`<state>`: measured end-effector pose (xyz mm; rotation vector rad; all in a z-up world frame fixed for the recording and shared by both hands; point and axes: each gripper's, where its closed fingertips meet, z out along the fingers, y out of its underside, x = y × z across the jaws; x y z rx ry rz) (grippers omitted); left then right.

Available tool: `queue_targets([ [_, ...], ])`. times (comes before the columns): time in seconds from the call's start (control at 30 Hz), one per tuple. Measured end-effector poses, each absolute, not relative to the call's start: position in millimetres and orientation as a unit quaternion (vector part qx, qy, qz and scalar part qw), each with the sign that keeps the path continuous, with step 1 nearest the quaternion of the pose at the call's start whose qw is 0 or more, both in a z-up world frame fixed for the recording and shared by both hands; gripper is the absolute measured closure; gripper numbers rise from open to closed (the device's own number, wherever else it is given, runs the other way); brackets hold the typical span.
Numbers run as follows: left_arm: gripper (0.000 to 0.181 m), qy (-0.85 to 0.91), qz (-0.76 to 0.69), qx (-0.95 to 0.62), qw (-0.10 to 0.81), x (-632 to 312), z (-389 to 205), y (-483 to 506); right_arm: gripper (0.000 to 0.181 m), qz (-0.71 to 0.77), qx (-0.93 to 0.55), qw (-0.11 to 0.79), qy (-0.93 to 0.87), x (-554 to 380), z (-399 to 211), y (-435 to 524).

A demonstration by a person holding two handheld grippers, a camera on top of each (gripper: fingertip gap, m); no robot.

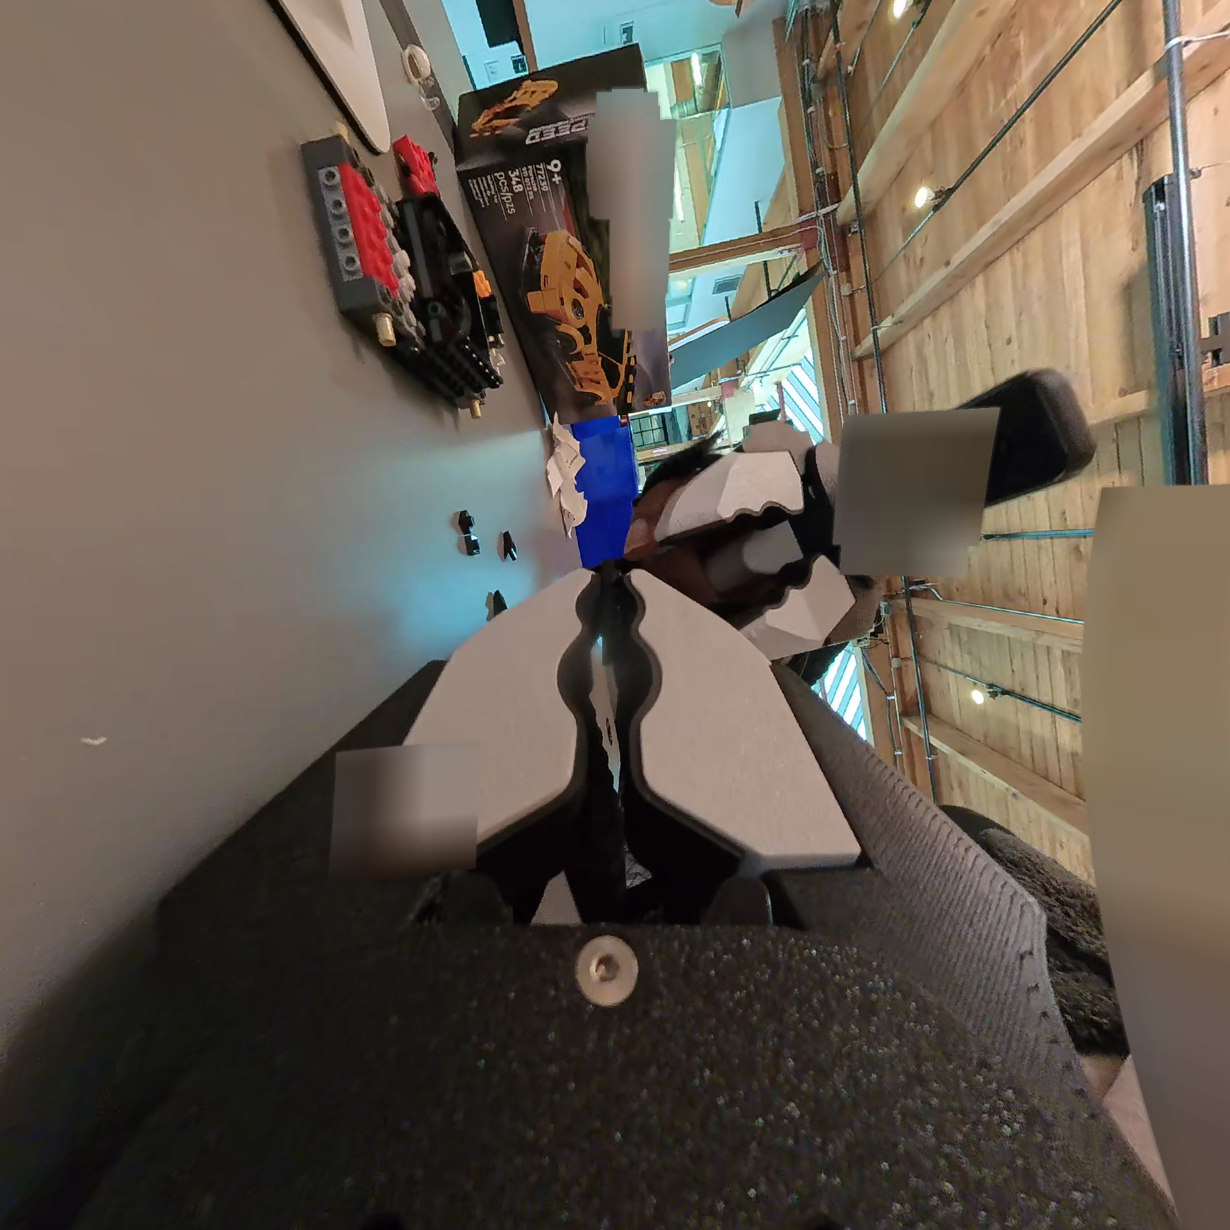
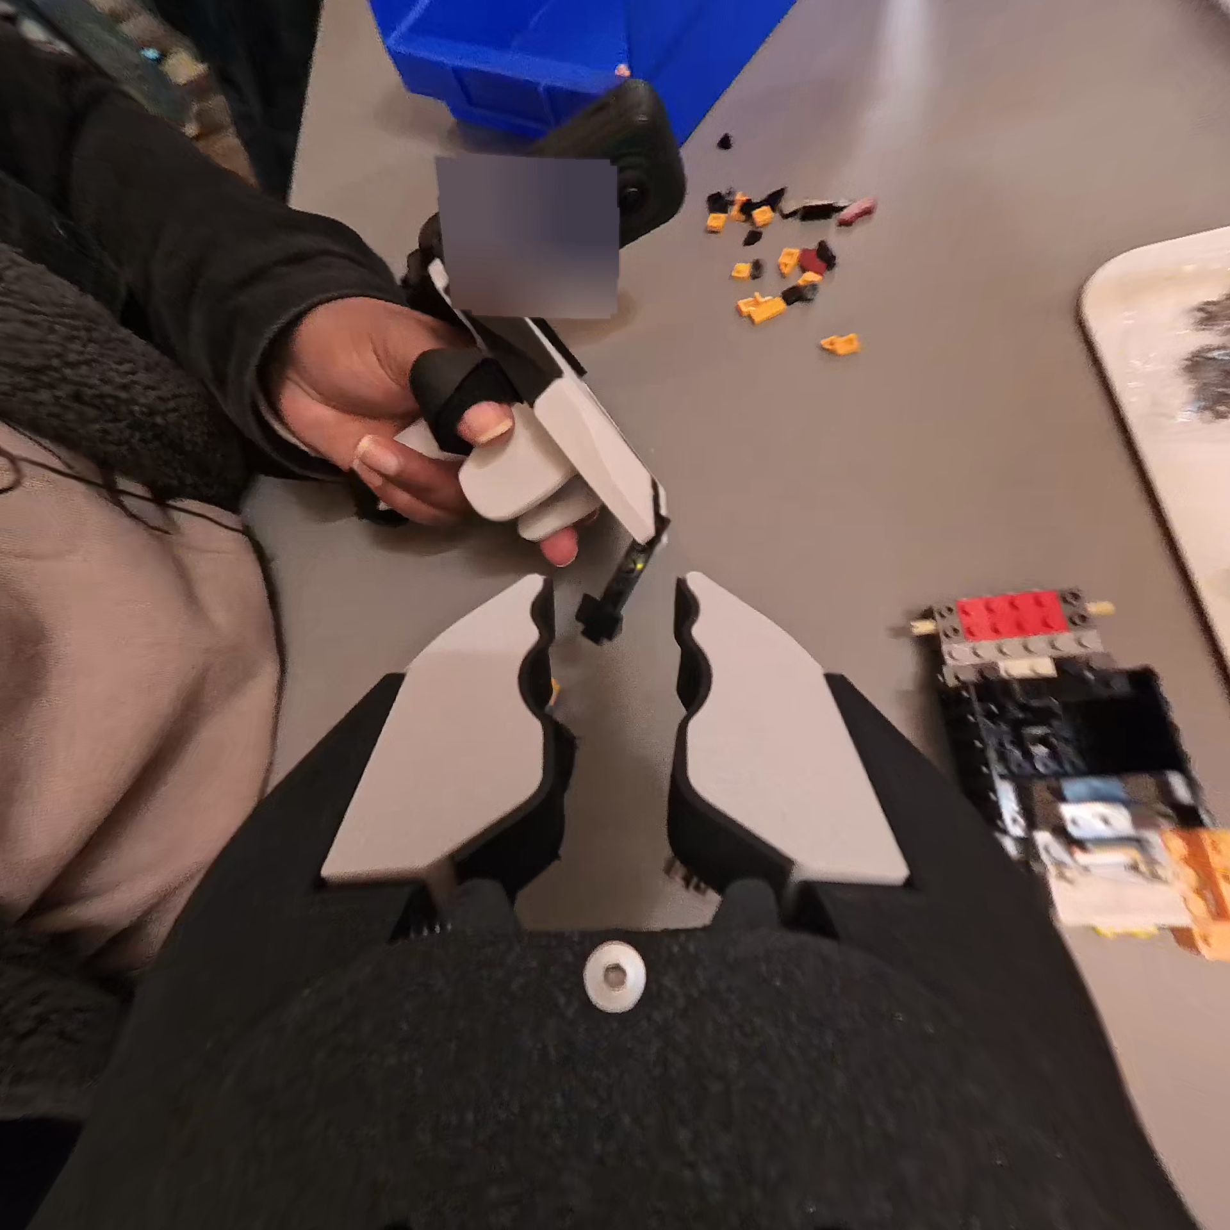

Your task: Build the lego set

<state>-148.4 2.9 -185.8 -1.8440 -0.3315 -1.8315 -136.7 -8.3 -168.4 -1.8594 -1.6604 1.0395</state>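
My left gripper (image 1: 609,580) is shut on a thin black Lego piece (image 2: 609,602) and holds it in the air above the grey table (image 2: 865,466). In the right wrist view the left gripper (image 2: 655,532) is held by a hand, and the black piece hangs from its tips, between the tips of my right gripper (image 2: 615,592). The right gripper is open and empty; it also shows in the left wrist view (image 1: 712,579). The partly built black, grey and red Lego car base (image 2: 1051,719) lies on the table to the right, also seen in the left wrist view (image 1: 399,266).
Loose orange and black Lego pieces (image 2: 779,259) lie scattered behind. A blue bin (image 2: 552,53) stands at the back. A white tray (image 2: 1165,399) is at the right edge. The set's dark box (image 1: 566,233) stands behind the build. A few small black pieces (image 1: 469,532) lie apart.
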Motion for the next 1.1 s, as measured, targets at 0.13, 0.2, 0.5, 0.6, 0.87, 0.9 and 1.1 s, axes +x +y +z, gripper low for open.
queue_targets([
  [0.13, 0.176, -0.131, -0.674, -0.679, 0.260, -150.8, -186.3, 5.1, 0.144, 0.310, -0.701, 0.272, -0.582, -121.9, -178.1, -6.7],
  [0.2, 0.176, -0.139, -0.674, -0.676, 0.262, -153.2, -186.4, 7.3, 0.144, 0.283, -0.724, 0.298, -0.553, -120.3, -185.7, -8.1],
  [0.5, 0.177, -0.156, -0.679, -0.667, 0.264, -153.6, -183.4, 8.6, 0.151, 0.237, -0.748, 0.382, -0.489, -139.6, -197.5, -8.8],
  [0.6, 0.176, -0.158, -0.680, -0.665, 0.265, -152.5, -182.0, 8.0, 0.158, 0.237, -0.746, 0.376, -0.497, -141.8, -199.8, -9.3],
  [0.87, 0.176, -0.163, -0.680, -0.665, 0.262, -152.6, -183.7, 8.4, 0.164, 0.237, -0.744, 0.377, -0.498, -140.2, -200.0, -6.5],
  [0.9, 0.176, -0.163, -0.680, -0.665, 0.262, -152.5, -184.0, 8.4, 0.165, 0.236, -0.744, 0.377, -0.499, -140.3, -200.3, -6.2],
  [1.1, 0.176, -0.166, -0.680, -0.665, 0.259, -152.6, -185.3, 8.6, 0.165, 0.230, -0.734, 0.383, -0.512, -140.4, -201.0, -5.7],
])
